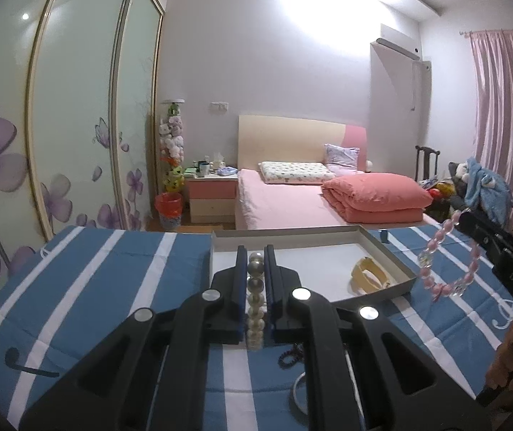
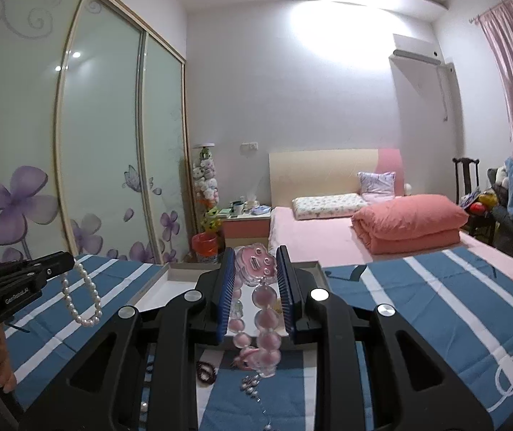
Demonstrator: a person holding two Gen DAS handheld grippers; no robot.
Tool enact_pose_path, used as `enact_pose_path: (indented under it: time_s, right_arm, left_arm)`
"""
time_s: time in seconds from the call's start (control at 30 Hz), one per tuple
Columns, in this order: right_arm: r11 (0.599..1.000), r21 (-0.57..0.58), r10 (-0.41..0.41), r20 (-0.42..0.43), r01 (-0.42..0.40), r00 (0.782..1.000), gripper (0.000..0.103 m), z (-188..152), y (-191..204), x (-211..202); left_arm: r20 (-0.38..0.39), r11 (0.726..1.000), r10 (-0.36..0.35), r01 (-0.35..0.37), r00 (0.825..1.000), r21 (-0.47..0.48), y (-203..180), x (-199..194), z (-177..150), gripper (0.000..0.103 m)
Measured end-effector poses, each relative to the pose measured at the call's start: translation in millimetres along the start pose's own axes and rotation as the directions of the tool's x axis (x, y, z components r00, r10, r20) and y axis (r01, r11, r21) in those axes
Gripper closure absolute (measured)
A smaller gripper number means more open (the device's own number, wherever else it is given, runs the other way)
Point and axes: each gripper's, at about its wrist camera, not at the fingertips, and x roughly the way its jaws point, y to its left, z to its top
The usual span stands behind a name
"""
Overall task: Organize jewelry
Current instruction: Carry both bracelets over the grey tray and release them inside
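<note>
**Two bracelets aloft, both ready to slip**

Your left gripper (image 1: 256,262) is closed on a pearl bracelet (image 1: 255,305), the strand pinched between the pads with the loop hanging free below, as the right wrist view shows (image 2: 81,296). Your right gripper (image 2: 254,276) is closed on a pink bead bracelet (image 2: 260,309), held above the near edge of the tray (image 1: 382,248).

Both grips are on round beads, so the pads bear on curved, hard surfaces. Judging by that, a jolt or a quick turn of the wrist could roll a bead out and drop the strand onto the striped cloth (image 1: 105,273) instead of into the tray. The pink bracelet hangs slack with a small charm cluster (image 2: 251,384) trailing; it could catch on the tray wall as you lower it. The two grippers sit near each other, and the hanging loops could tangle if you cross them.

A yellow bangle (image 1: 369,274) already lies in the tray's right corner; release clear of it.

Hard to read: a dark bead strand (image 1: 290,355) and a ring-like object (image 1: 297,391) below your left gripper are mostly hidden by its body. The tray's near floor is blocked in the right wrist view.
</note>
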Motion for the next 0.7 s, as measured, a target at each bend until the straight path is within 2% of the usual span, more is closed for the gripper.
enact_pose_path:
  time_s: [0.4,0.53,0.7]
  right_arm:
    - [0.998,-0.037,-0.046,0.050,0.048,0.998,0.079,7,-2,24]
    - [0.997,-0.045,-0.053,0.051,0.056,0.997,0.079,5,-4,35]
    - [0.998,-0.045,-0.052,0.040,0.054,0.998,0.078,2,-6,49]
  left_arm:
    - [0.009,0.991,0.125,-0.125,0.992,0.051,-22,41,14,0.093]
    - [0.010,0.988,0.144,-0.144,0.990,0.053,-24,57,18,0.093]
    - [0.004,0.990,0.131,-0.131,0.991,0.041,-24,78,20,0.093]
